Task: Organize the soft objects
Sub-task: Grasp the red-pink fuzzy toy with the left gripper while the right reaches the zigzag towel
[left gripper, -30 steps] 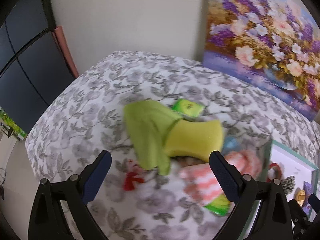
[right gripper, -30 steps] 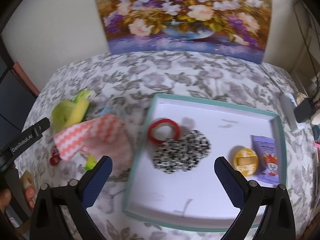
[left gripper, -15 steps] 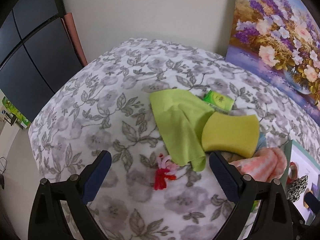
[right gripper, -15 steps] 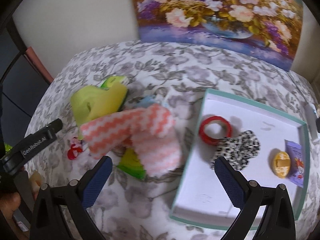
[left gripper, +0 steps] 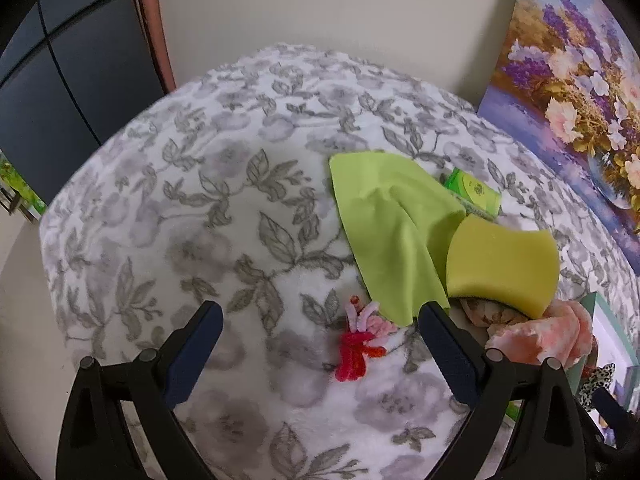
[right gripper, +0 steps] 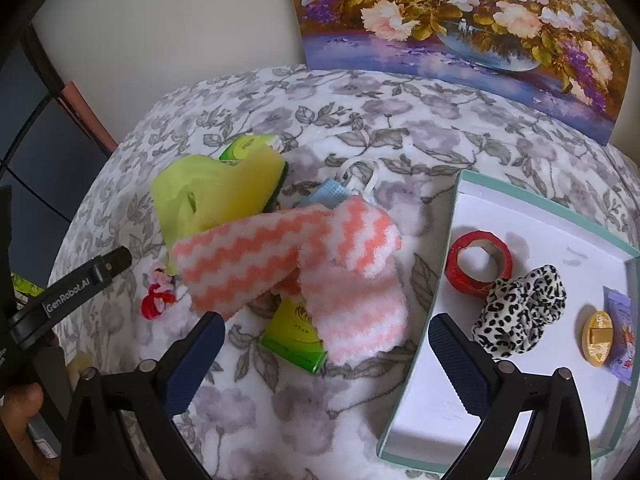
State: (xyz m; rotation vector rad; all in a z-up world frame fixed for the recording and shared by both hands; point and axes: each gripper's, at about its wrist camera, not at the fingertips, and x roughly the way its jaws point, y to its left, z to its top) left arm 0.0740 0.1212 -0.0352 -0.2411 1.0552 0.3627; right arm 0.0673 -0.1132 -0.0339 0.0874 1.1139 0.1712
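Both tongs wide, empty, pink zigzag cloth (right gripper: 288, 264) long axis lying left-right

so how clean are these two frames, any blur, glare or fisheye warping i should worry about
Left wrist view: strong barrel warp bulges the floral blanket; blanket print looks soft, the yellow sponge a bit sharper. Right wrist view: sharper, the pink zigzag cloth reads clearly, and the tray edges bend. Both: flat even light, no glare, dark corners.

Plain cream wall (left gripper: 320, 8); floral painting (right gripper: 460, 20) leaning against it, dark panelled cabinet (left gripper: 60, 80) left
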